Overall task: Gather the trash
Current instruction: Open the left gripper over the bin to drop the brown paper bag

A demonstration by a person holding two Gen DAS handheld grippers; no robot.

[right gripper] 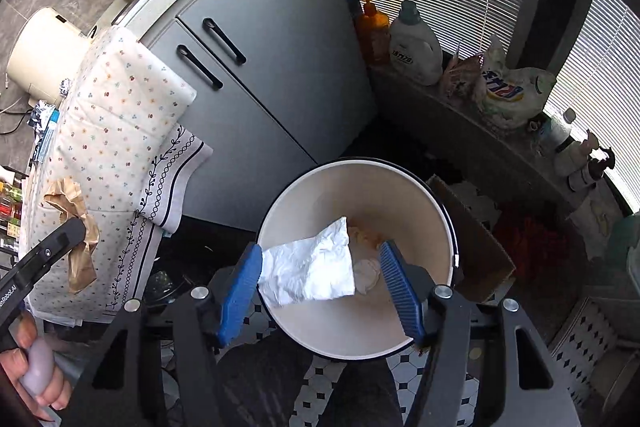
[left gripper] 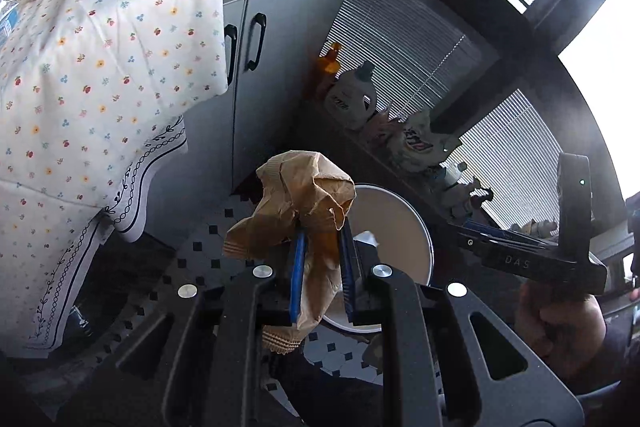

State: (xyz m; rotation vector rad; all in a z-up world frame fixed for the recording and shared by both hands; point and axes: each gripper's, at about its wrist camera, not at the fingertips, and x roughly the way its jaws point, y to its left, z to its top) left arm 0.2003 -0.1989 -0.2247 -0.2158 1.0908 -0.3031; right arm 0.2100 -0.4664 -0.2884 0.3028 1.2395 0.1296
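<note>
Hiding most of the white bin (left gripper: 400, 227) in the left view, a crumpled brown paper bag (left gripper: 304, 203) sits pinched in the left gripper (left gripper: 322, 267). Right gripper (right gripper: 320, 287) stands spread; white paper (right gripper: 316, 271) hangs over the bin, touching one pad. "DAS" marks its body.

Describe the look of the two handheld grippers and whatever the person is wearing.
Both grippers are black frames with triangular cut-outs, round silver bolt heads and ribbed blue finger pads. The left gripper matches the right gripper, whose side shows white lettering and a small green light. Sleeves look dark.
</note>
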